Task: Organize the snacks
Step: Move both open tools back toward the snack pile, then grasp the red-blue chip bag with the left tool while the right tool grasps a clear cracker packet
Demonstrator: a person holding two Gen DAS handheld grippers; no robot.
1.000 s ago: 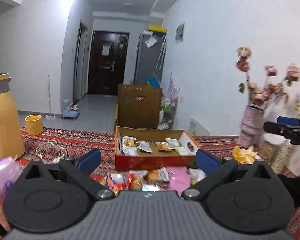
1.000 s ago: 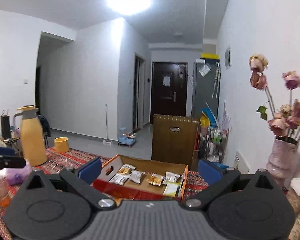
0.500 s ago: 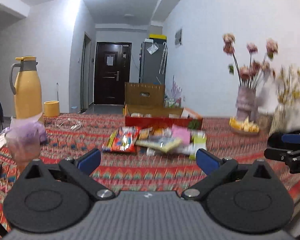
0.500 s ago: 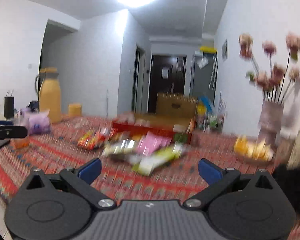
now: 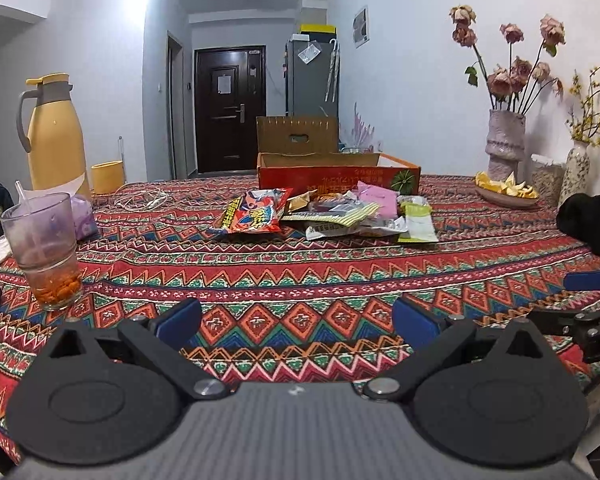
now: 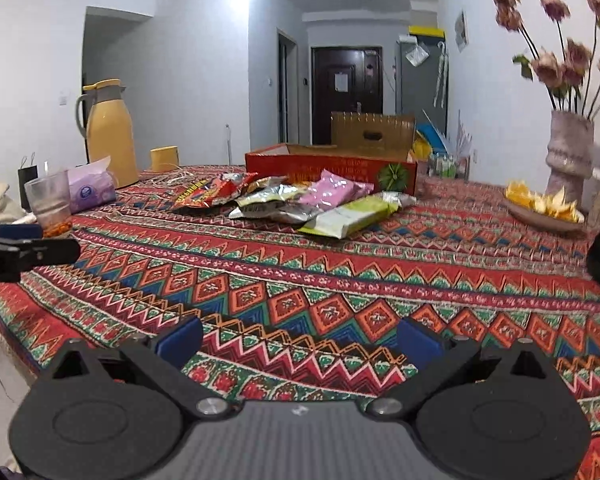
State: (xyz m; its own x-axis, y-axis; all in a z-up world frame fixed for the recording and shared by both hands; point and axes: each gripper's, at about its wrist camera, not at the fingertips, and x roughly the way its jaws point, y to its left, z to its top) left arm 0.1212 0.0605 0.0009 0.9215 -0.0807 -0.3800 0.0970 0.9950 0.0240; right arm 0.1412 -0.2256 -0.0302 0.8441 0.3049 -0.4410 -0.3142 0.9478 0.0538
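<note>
Snack packets (image 5: 324, 210) heaped mid-frame on the patterned tablecloth (image 5: 300, 280), in front of the red cardboard box (image 5: 338, 174).

At left stand a yellow thermos jug (image 5: 54, 136) and a clear glass (image 5: 44, 250) with orange bits at its bottom. The flat, glossy red packet (image 5: 256, 214) lies with its long axis running away from the camera; the pale green packet (image 6: 350, 216) lies angled toward upper right. The left gripper (image 5: 296, 322) and right gripper (image 6: 300, 338) are both spread wide, empty, low near the cloth. A rough ceramic vase (image 5: 504, 144) stands at right.
</note>
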